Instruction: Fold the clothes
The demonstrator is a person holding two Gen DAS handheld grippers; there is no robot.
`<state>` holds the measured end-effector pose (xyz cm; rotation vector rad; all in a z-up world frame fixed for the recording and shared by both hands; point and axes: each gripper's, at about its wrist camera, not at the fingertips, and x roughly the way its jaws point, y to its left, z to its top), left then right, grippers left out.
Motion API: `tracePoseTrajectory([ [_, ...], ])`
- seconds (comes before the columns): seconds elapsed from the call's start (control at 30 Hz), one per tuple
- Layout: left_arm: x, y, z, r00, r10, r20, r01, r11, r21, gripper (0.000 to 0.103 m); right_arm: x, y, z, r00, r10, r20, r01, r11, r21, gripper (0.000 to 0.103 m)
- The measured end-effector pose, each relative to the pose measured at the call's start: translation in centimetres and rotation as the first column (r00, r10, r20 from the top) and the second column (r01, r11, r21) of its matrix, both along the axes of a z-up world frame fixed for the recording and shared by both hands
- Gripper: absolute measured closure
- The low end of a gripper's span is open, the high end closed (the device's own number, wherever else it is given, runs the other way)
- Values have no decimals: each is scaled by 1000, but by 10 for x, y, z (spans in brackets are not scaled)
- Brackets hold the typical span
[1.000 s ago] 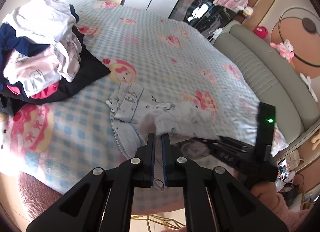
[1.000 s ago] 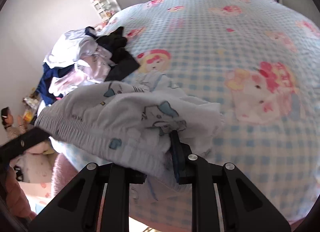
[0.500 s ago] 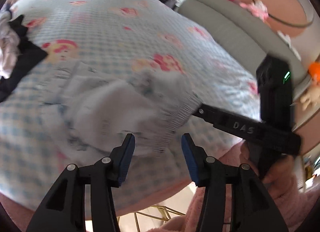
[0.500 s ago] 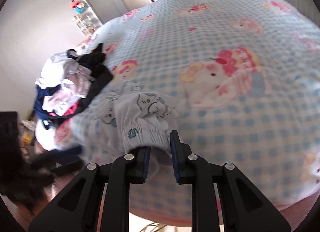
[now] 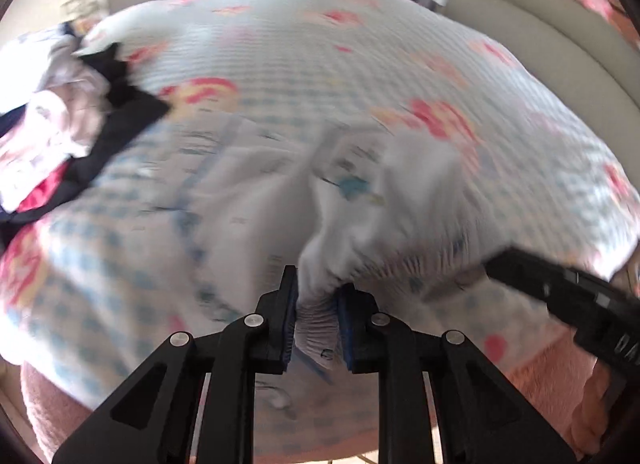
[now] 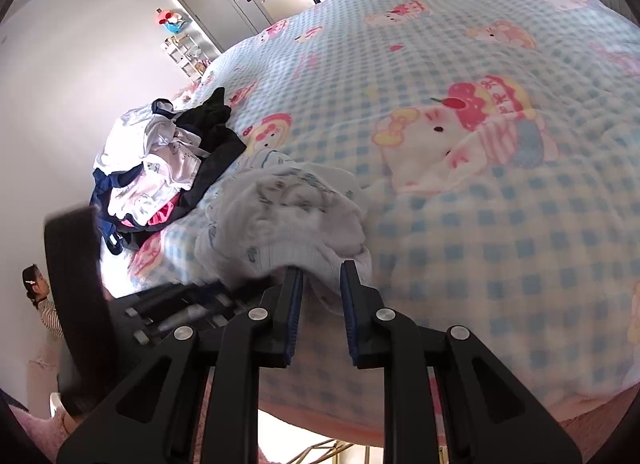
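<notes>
A white garment (image 5: 380,192) with blue cartoon prints and an elastic waistband lies bunched on the near edge of the bed. My left gripper (image 5: 318,300) is shut on a gathered bit of its waistband. In the right wrist view the same garment (image 6: 296,200) is heaped just ahead of my right gripper (image 6: 320,284), whose fingertips pinch its ribbed edge. The waistband stretches between the two grippers. The right gripper's black body (image 5: 560,296) shows at the right of the left wrist view, and the left gripper's body (image 6: 76,272) at the left of the right wrist view. The left wrist view is motion-blurred.
The bed cover (image 6: 500,232) is blue check with pink cartoon figures. A pile of mixed clothes (image 6: 160,160) sits at the bed's left side, also seen as the pile (image 5: 60,120). A grey headboard (image 5: 540,36) runs along the far right. A person (image 6: 38,292) is low by the left wall.
The left gripper let go of the garment, opened wide, then closed on the waistband. The right gripper brought the garment down onto the bed, and it now lies heaped instead of held up.
</notes>
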<state>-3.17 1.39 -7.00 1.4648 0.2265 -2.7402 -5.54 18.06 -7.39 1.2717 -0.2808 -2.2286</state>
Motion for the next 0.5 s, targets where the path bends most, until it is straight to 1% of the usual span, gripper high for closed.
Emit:
tracePoseTrajectory([
  [0.1, 8, -23, 4, 997, 74, -12, -74, 997, -4, 84, 0, -4, -10, 1000, 19, 24, -19, 1000, 3, 84],
  [0.17, 15, -37, 4, 989, 143, -23, -143, 990, 8, 84, 0, -10, -17, 999, 36, 40, -36, 999, 6, 82],
  [0.2, 21, -44, 4, 982, 184, -33, -184, 983, 17, 83, 1, -14, -20, 998, 46, 46, -46, 999, 7, 80],
  [0.27, 38, -59, 1, 958, 279, -65, -277, 960, 43, 81, 3, -22, -27, 996, 65, 59, -66, 998, 9, 78],
  [0.3, 44, -64, 0, 948, 309, -75, -306, 950, 57, 81, 4, -26, -30, 995, 75, 65, -76, 997, 10, 77],
  [0.37, 49, -67, -4, 946, 316, -78, -310, 948, 79, 80, 5, -34, -36, 993, 94, 78, -95, 995, 11, 76],
  [0.4, 47, -69, -9, 950, 304, -68, -298, 951, 82, 80, 6, -38, -39, 991, 104, 84, -105, 994, 12, 76],
  [0.43, 46, -69, -13, 954, 293, -55, -288, 954, 88, 80, 7, -42, -43, 989, 113, 90, -115, 993, 12, 76],
  [0.5, 45, -72, -21, 961, 276, -10, -273, 955, 119, 75, 5, -47, -51, 990, 100, 99, -105, 994, 36, 76],
])
